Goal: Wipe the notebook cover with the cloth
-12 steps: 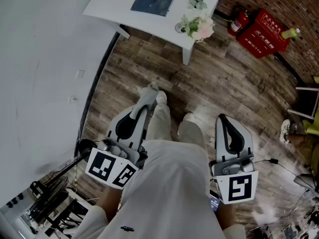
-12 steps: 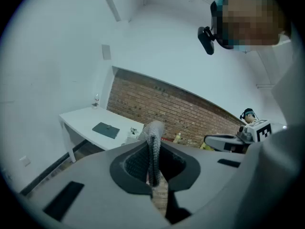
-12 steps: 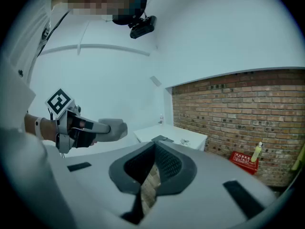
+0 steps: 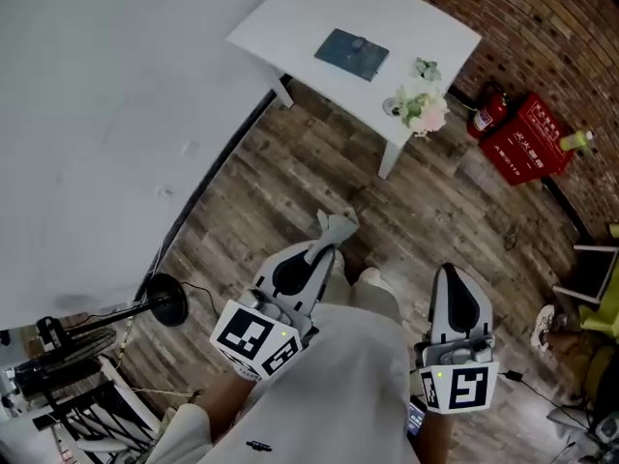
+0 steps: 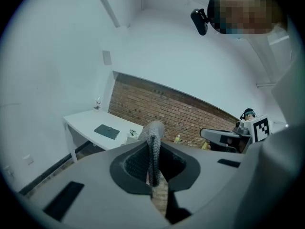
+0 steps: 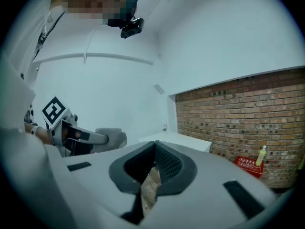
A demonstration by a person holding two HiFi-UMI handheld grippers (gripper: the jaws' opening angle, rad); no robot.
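Observation:
A dark blue notebook (image 4: 353, 54) lies flat on the white table (image 4: 290, 17) across the room, also visible as the notebook (image 5: 106, 131) in the left gripper view. My left gripper (image 4: 334, 228) is shut on a grey cloth (image 4: 340, 224), which pokes up between its jaws as the cloth (image 5: 152, 136). My right gripper (image 4: 456, 276) is held at waist height to the right, jaws together with nothing between them. Both grippers are far from the table, above the person's legs.
A vase of flowers (image 4: 423, 110) stands at the table's near corner. A fire extinguisher (image 4: 488, 114) and a red box (image 4: 527, 138) sit by the brick wall. A stand base (image 4: 166, 303) and equipment (image 4: 58, 375) are at lower left. The floor is wood planks.
The view has shifted, and the table with the notebook now sits nearer the middle. My left gripper has moved right and forward with the cloth. The right gripper stays about where it was.

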